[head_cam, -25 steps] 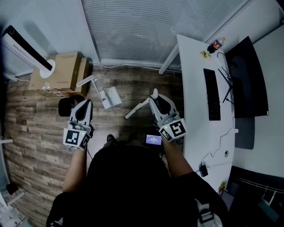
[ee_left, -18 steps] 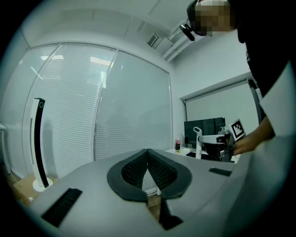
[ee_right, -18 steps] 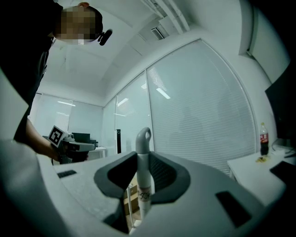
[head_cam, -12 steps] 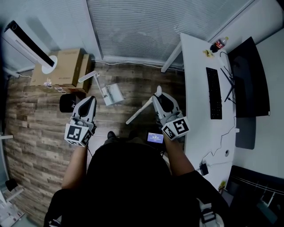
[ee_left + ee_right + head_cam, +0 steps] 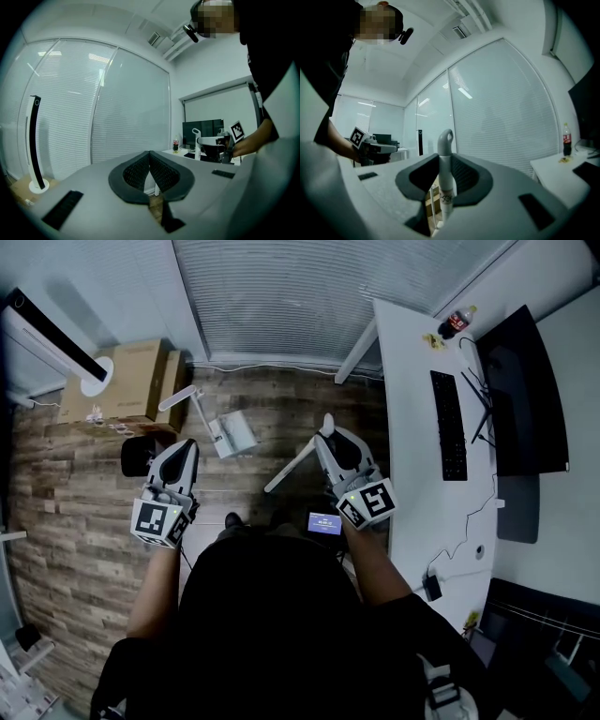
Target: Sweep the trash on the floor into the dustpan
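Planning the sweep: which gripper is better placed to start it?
Right: the right gripper is shut on the broom handle; the left gripper is shut, empty. The dustpan lies ahead.

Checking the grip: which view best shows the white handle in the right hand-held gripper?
The right gripper view: the handle stands upright, clamped between the jaws. The head view shows its length slanting floorward. The left gripper view shows only its distant top.
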